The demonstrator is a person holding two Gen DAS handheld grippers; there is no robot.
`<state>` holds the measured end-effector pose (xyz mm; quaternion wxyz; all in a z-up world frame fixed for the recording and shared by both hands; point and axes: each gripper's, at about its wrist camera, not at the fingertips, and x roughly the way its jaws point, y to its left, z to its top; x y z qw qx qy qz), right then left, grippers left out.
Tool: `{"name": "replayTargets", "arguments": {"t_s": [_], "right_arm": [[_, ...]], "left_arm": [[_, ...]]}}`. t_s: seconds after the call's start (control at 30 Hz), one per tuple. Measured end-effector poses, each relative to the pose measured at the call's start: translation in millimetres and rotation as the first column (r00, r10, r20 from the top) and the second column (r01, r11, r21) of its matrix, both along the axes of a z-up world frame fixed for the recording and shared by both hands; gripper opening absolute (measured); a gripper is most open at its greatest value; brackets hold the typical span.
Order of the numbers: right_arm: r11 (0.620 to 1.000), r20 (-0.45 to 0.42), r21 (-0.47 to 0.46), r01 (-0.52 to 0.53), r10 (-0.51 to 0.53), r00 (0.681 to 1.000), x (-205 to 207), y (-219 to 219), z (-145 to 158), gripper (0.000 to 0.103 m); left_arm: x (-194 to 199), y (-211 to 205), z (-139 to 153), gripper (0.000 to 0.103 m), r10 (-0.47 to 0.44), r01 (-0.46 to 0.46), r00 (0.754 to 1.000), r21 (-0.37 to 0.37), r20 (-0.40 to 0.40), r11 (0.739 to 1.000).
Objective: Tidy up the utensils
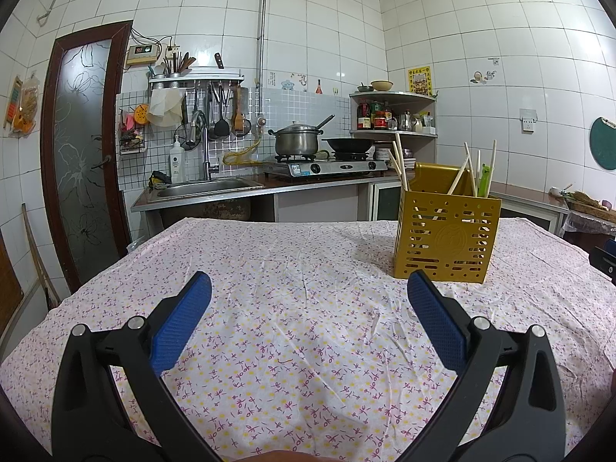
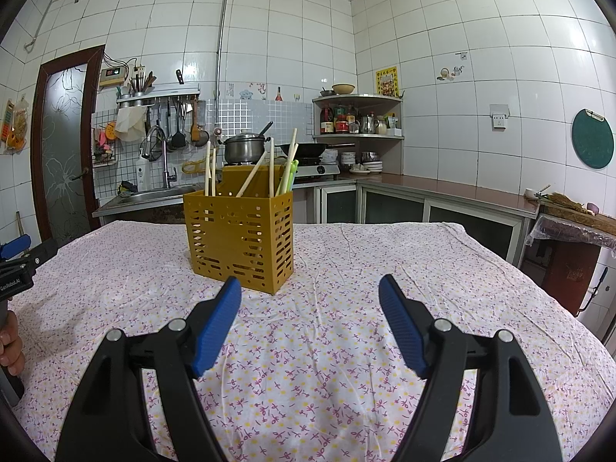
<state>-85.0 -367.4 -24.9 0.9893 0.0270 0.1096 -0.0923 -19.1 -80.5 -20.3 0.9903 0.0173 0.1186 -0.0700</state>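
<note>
A yellow slotted utensil holder (image 1: 446, 236) stands upright on the flowered tablecloth (image 1: 292, 308), to the right of and beyond my left gripper (image 1: 310, 288). It holds several pale chopsticks (image 1: 460, 177) and a green utensil (image 1: 484, 181). The left gripper is open and empty above the cloth. In the right wrist view the holder (image 2: 240, 236) stands just beyond and left of my right gripper (image 2: 310, 290), which is open and empty. Chopsticks (image 2: 251, 175) lean inside it. The left gripper (image 2: 15, 254) shows at the far left edge.
Behind the table run a steel sink (image 1: 204, 186), a gas stove with a pot (image 1: 296, 140) and a wok (image 1: 348, 144), and a corner shelf (image 1: 396, 115) of bottles. A counter (image 2: 442, 188) runs along the right wall. A door (image 1: 82, 146) stands at left.
</note>
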Motion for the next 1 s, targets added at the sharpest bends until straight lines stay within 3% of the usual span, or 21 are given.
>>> {"name": "replayTargets", "arguments": {"t_s": [1.0], "right_arm": [[1.000, -0.006, 0.010, -0.005, 0.005, 1.000, 1.3, -1.7, -0.3, 0.073]], "left_arm": [[-0.7, -0.5, 0.0, 0.098, 0.002, -0.002, 1.000, -0.001, -0.002, 1.000]]}}
